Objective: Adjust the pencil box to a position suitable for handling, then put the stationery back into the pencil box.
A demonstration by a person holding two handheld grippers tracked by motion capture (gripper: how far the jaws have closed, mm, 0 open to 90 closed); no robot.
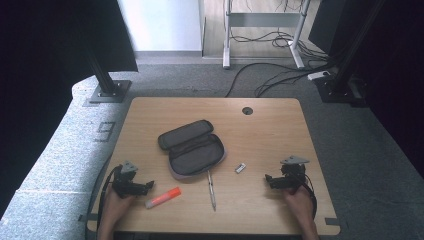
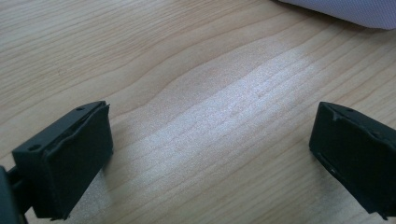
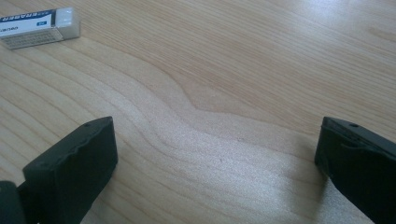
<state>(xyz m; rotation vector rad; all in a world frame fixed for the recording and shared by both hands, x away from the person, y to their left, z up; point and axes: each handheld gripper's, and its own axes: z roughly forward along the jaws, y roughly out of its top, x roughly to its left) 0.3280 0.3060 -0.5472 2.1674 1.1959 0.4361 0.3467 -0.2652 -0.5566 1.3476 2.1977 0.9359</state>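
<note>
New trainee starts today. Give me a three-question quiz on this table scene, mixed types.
1. True or false: the case lies open.
2. Which lies nearest the left tongs? A) pen B) marker C) eraser
3. What do the right tongs hold?

Key: 1 true. 2 B. 3 nothing; both tongs are open over bare table.

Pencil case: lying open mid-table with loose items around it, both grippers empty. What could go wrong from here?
1. The orange marker and the pen are round and could roll when the left gripper nudges them.
2. The eraser is small and flat; the right gripper may scrape the table.
3. The soft pencil case could slide when loaded.
</note>
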